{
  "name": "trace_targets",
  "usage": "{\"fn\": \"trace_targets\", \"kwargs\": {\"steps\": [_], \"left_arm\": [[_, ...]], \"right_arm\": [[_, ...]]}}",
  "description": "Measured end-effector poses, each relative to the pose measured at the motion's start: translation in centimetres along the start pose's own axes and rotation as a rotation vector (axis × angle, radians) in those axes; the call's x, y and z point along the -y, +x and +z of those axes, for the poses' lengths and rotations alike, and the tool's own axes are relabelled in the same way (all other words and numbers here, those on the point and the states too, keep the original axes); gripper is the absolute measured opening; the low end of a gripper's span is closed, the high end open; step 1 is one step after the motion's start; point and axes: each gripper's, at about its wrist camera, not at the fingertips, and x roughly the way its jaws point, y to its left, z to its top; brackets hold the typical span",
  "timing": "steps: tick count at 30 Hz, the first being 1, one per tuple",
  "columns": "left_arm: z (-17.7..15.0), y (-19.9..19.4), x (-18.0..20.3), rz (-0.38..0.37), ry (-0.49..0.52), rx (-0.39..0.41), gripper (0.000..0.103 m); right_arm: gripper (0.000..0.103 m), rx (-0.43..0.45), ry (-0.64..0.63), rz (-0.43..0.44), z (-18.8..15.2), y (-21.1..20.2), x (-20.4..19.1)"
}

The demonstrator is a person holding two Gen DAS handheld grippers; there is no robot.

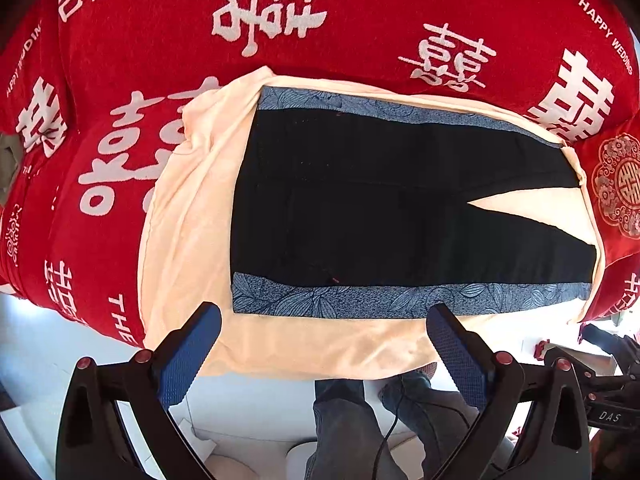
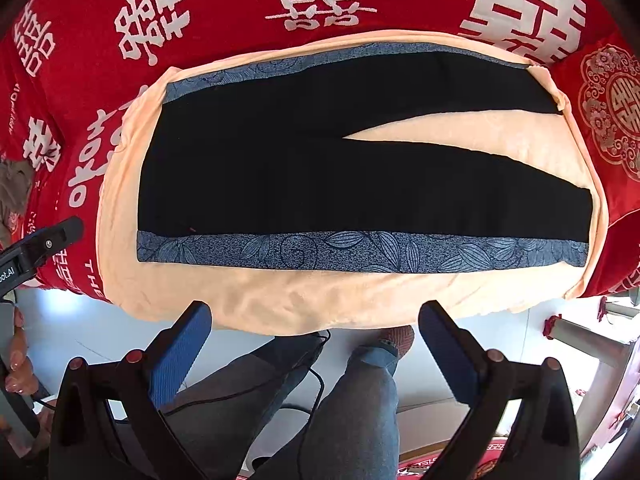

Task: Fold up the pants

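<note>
Black pants (image 1: pixel 380 200) (image 2: pixel 320 176) with blue leaf-patterned side stripes lie spread flat on a peach cloth (image 1: pixel 192 216) (image 2: pixel 280 296), waist to the left, the two legs parted in a narrow V at the right. My left gripper (image 1: pixel 324 312) is open above the cloth's near edge, close to the near blue stripe, holding nothing. My right gripper (image 2: pixel 316 312) is open too, hovering over the near edge of the cloth, short of the pants.
The cloth lies on a bed with a red cover (image 1: pixel 360 24) (image 2: pixel 240 8) printed with white characters. Below the bed edge are a person's legs in jeans (image 2: pixel 360 392) and a cable on a pale floor. The left gripper's body and a hand (image 2: pixel 20 360) show at the far left.
</note>
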Motion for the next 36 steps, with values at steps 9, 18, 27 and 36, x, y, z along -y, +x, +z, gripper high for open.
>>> {"fn": "trace_targets", "kwargs": {"steps": [9,18,27,36], "left_arm": [[-1.1,1.9,-0.9,0.026,-0.003,-0.059,0.103],[-1.7,2.6,-1.3,0.019,0.012,-0.068,0.103],[-3.1,6.3,-1.5,-0.036,-0.023,-0.106,0.103],[-4.6,13.1,-2.1,-0.177,-0.1,-0.128,0.089]], "right_arm": [[0.103,-0.035,0.022,-0.008,-0.8,1.5,0.0],[0.103,-0.052,0.032,-0.01,-1.0,2.7,-0.2],[0.103,-0.077,0.057,0.075,-0.9,6.0,0.0],[0.058,-0.111,0.201,0.465,-1.1,14.2,1.6]]}}
